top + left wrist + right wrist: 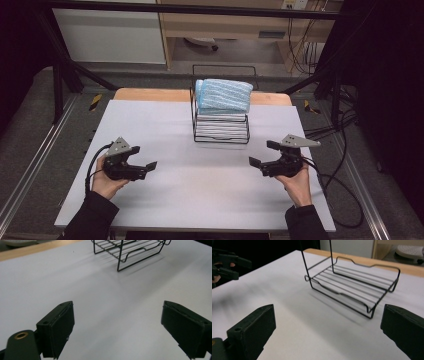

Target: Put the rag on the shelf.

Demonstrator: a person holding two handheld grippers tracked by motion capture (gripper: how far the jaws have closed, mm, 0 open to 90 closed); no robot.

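Black wire rack (pixel 220 127) bears a ribbed blue towel (pixel 224 95); left gripper (pixel 145 159) and right gripper (pixel 261 153) gape empty

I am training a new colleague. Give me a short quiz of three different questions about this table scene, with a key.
1. True or false: the blue towel lies on the top tier of the wire rack.
2. What do the left gripper and the right gripper hold?
3. Where does the rack stand: A) far middle of the white table, B) near left corner, C) on the floor?

Key:
1. True.
2. Nothing; both have open jaws over bare table.
3. A.
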